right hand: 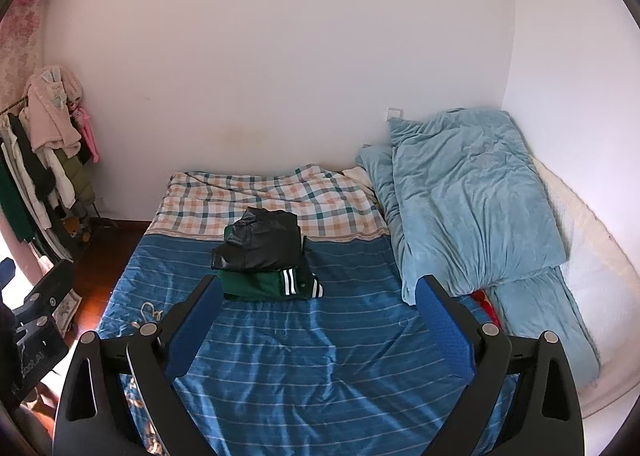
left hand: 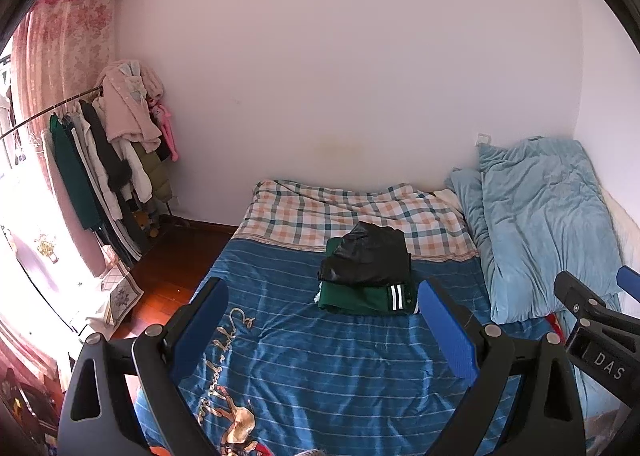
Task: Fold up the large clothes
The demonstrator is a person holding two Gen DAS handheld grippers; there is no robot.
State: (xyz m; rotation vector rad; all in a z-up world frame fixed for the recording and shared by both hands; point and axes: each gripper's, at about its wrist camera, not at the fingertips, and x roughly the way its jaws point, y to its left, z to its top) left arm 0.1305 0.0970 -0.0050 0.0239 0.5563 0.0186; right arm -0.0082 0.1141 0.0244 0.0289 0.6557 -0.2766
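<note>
Sitting in the middle of the bed (left hand: 320, 356) is a small pile of two folded clothes. The green jacket (left hand: 360, 298) is at the bottom, soft and flat, with white stripes on its cuff. The black jacket (left hand: 366, 256) lies on top, shiny and a bit crinkly, folded into a rough square.

The left gripper (left hand: 324, 330) hangs over the near part of the bed. Its blue fingers (left hand: 446, 330) are wide apart and hold nothing. The right gripper (right hand: 320, 330) is the same, with its fingers (right hand: 444, 326) spread wide and empty. Both are near the pile but not touching it.

The bed has a blue sheet (right hand: 320, 356) with thin white lines and some wrinkles. Past the pile, on the far side, is a checked cloth (left hand: 340, 208) in orange, green and white. On the right lies a puffy light blue blanket (left hand: 540, 224), soft and lumpy. Far left, a rack (left hand: 100, 160) holds hanging coats, with a fluffy pink one on top.
</note>
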